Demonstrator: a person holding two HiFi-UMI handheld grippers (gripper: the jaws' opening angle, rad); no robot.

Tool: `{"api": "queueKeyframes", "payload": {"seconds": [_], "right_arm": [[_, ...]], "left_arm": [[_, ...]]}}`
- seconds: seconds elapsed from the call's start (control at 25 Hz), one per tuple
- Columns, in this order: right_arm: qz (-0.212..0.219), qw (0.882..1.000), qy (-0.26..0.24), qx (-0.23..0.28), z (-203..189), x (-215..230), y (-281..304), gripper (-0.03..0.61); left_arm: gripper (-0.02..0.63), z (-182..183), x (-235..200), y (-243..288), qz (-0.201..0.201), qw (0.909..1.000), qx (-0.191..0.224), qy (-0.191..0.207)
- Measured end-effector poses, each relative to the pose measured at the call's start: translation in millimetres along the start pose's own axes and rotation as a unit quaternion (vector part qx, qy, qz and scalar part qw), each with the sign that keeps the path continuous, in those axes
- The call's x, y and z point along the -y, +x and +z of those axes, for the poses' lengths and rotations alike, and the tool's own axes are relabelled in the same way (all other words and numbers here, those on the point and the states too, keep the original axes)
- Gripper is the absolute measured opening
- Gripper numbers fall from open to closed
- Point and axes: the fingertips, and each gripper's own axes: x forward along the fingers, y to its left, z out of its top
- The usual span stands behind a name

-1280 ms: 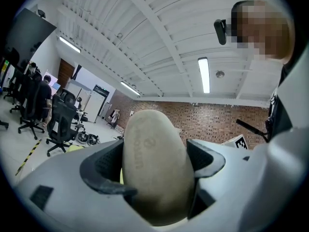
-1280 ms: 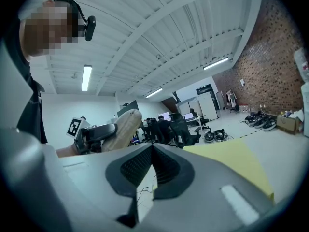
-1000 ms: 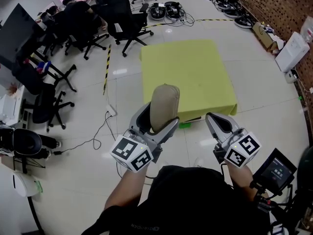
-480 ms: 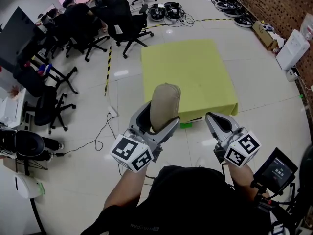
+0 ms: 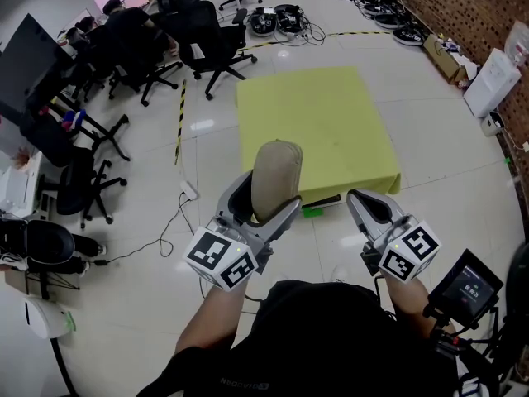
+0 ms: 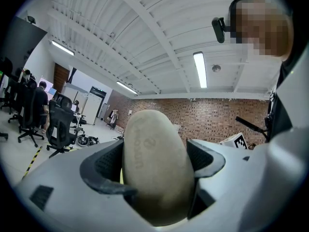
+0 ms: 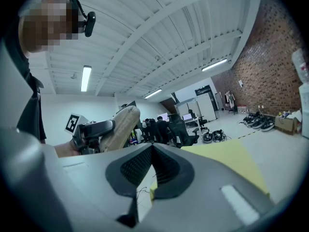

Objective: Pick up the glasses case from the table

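Note:
A beige, rounded glasses case (image 5: 275, 180) stands upright between the jaws of my left gripper (image 5: 258, 203), which is shut on it and holds it in the air in front of the yellow-green table (image 5: 314, 126). In the left gripper view the case (image 6: 154, 163) fills the gap between both jaws, and my left gripper (image 6: 153, 161) points upward towards the ceiling. My right gripper (image 5: 372, 208) hangs to the right at the same height, shut with nothing in it. The right gripper view shows its jaws (image 7: 153, 172) pressed together, with the case (image 7: 118, 125) at the left.
The table top is bare yellow-green. Black office chairs (image 5: 207, 35) and desks stand at the far left. Cables (image 5: 165, 226) run over the tiled floor. Boxes (image 5: 446, 56) and gear lie along the brick wall at the right. A small screen (image 5: 469, 286) sits by my right arm.

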Motion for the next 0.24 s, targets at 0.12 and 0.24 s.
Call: {"api": "queueKeyframes", "payload": {"seconds": [0.12, 0.24], "right_arm": [[-0.001, 1.0, -0.002, 0.001, 1.3, -1.2, 0.7, 0.0], [0.0, 1.0, -0.004, 0.002, 1.8, -1.8, 0.6, 0.0]], "left_arm": [[0.411, 1.0, -0.9, -1.1, 0.0, 1.0, 0.0, 0.0], [0.411, 0.8, -0.8, -1.9, -0.001, 1.0, 0.001, 0.0]]}}
